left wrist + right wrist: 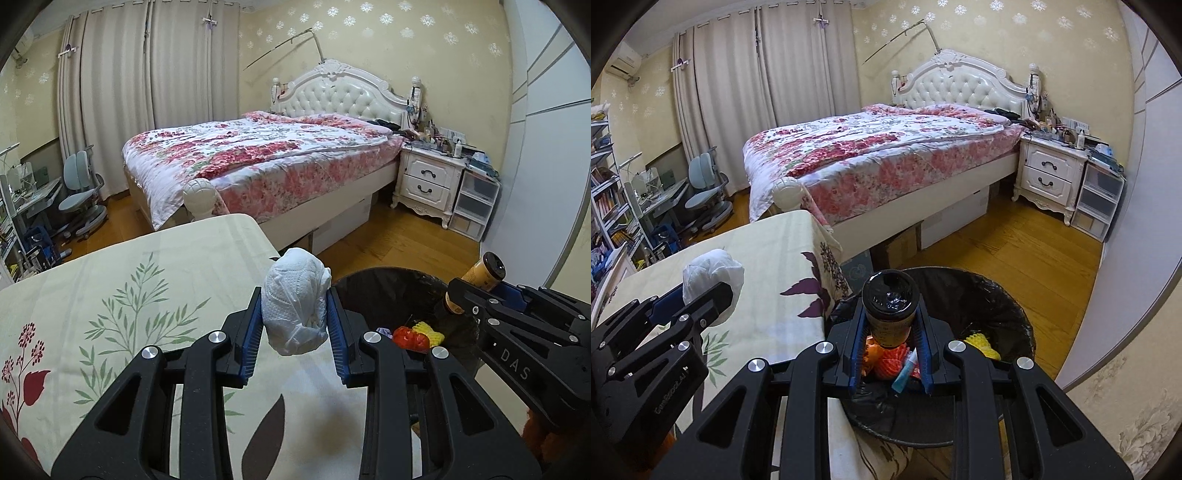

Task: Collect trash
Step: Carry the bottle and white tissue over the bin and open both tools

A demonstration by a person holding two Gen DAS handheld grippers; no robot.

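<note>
Gripping a crumpled white wad of embossed paper towel [295, 301], our left gripper [294, 325] has its blue ribbed pads pressed against both flanks of the soft lump. The wad stands taller than it is wide, its long axis roughly upright between the black fingers, its wrinkled lower end hanging just above the cream tablecloth with printed green leaves and dark red flowers [122, 295]. We hold it near the table's right edge, beside the bin.

Our right gripper [891, 332] is clamped on a small cylindrical bottle with a yellow-brown label and a glossy black cap [890, 310]. Its long axis runs along the fingers, cap end pointing forward and away from us, the body pinched between the blue pads. In the left wrist view the same bottle [480, 275] tilts up and outward over the bin's far rim.

Below the bottle sits a round waste bin lined with a shiny black plastic bag [1015, 314], standing on the wooden floor just beside the table. Inside we see a red-orange foam net [890, 363], a yellow foam net [982, 345] and a small teal-ended tube [905, 373], all lying loosely together.

Beyond stands a bed with a pink floral quilt [879, 158] and a white two-drawer nightstand [1049, 171].
</note>
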